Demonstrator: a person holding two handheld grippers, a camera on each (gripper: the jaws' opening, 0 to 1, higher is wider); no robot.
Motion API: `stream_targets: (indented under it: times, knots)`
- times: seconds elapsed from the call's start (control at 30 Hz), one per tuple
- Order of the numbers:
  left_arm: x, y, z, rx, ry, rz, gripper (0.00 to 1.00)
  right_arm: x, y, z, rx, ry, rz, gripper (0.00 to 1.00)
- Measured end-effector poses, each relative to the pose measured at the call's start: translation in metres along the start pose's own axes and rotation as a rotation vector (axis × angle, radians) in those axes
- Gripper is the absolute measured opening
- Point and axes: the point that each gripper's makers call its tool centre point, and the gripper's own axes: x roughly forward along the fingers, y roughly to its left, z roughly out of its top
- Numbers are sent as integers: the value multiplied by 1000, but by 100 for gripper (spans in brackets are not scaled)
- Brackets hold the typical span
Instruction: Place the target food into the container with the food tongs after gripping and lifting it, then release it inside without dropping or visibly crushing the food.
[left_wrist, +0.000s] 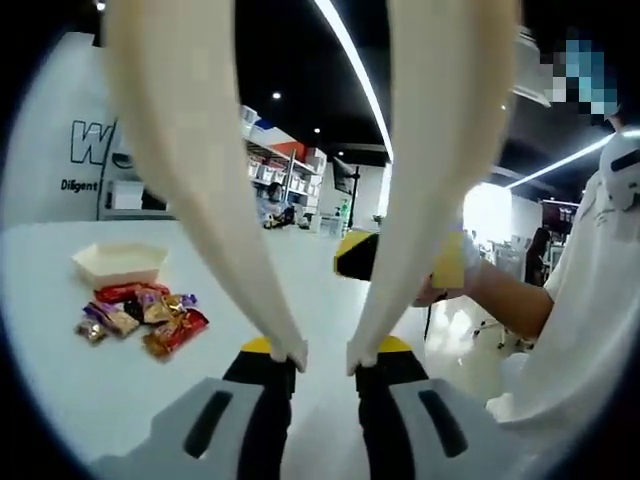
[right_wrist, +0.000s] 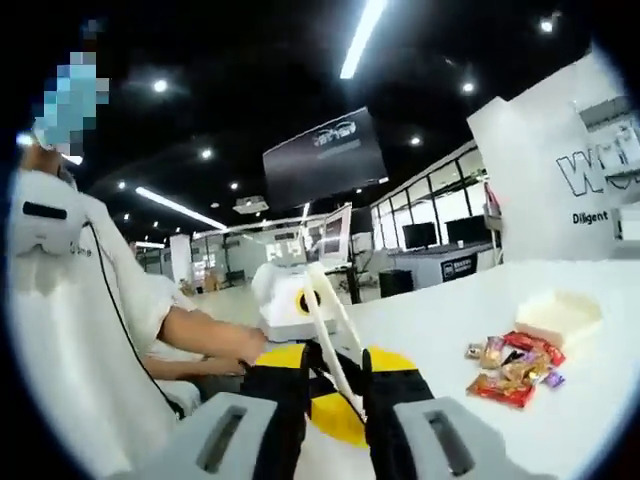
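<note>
Tongs (left_wrist: 325, 180) rise from the left gripper's (left_wrist: 326, 362) jaws, which are clamped on the handles; the arms spread wide and hold nothing. Snacks (left_wrist: 140, 318) lie heaped on the white counter (left_wrist: 60, 400), just beside the empty tray (left_wrist: 118, 262). The right gripper (right_wrist: 337, 362) hangs apart, its jaws nearly closed and empty. Best approach, I judge: lower the tips astride one outer packet, squeeze gently, lift straight, then carry it over the tray before easing off.

Bright ceiling strip lights (left_wrist: 350, 70) glare overhead; the white table (left_wrist: 60, 380) looks washed out, edges fisheye-warped, slightly blurred.
</note>
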Motion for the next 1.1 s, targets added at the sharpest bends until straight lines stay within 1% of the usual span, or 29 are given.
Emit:
stream_targets:
  times: [0.03,0.07,0.1,0.17,0.23,0.27,0.3,0.33,0.37,0.4,0.43,0.5,0.53,0.6,0.7,0.73,0.8,0.9,1.0,1.07,1.1]
  knots:
    - [0,-1,0,-3,1,-3,22,3,2,-2,-20,13,14,12]
    - [0,-2,0,-6,4,-4,22,7,5,-4,-19,17,36,10]
    - [1,-4,0,-2,6,-7,22,10,4,-2,-1,4,41,7]
    - [1,-7,-2,6,21,-15,23,13,4,-1,23,-2,62,6]
    - [3,-13,-6,42,50,-30,23,18,2,-4,33,22,64,5]
    - [4,-14,-7,47,54,-33,23,19,3,-4,33,28,68,3]
    - [4,-14,-7,40,55,-29,24,19,11,-4,45,30,117,0]
    - [3,-15,-6,31,50,-42,24,18,11,-3,40,24,117,0]
    - [2,-14,-5,-2,41,-47,26,17,8,-1,30,9,113,0]
    - [1,-17,-1,-35,19,-58,28,14,10,5,37,-33,129,0]
    - [1,-20,2,-52,2,-77,29,11,11,11,57,-78,144,0]
    - [-1,-22,8,-56,-27,-85,30,5,9,20,137,-149,153,0]
    - [-1,-26,13,-85,-51,-105,31,-3,3,27,200,-217,155,0]
    - [0,-28,17,-85,-66,-115,31,-9,1,32,232,-266,161,0]
    - [1,-31,18,-80,-68,-125,30,-16,1,33,232,-285,171,0]
    - [2,-32,19,-89,-64,-130,30,-19,0,34,239,-293,172,0]
    - [2,-32,19,-91,-65,-133,30,-21,-2,36,250,-302,168,0]
    - [2,-34,19,-94,-63,-139,29,-22,-2,36,268,-309,182,0]
    - [2,-35,16,-111,-42,-137,24,-20,1,34,265,-304,186,0]
    - [1,-37,12,-134,-17,-135,19,-20,1,31,263,-298,184,0]
    - [1,-35,10,-131,-12,-125,18,-18,0,29,266,-289,176,0]
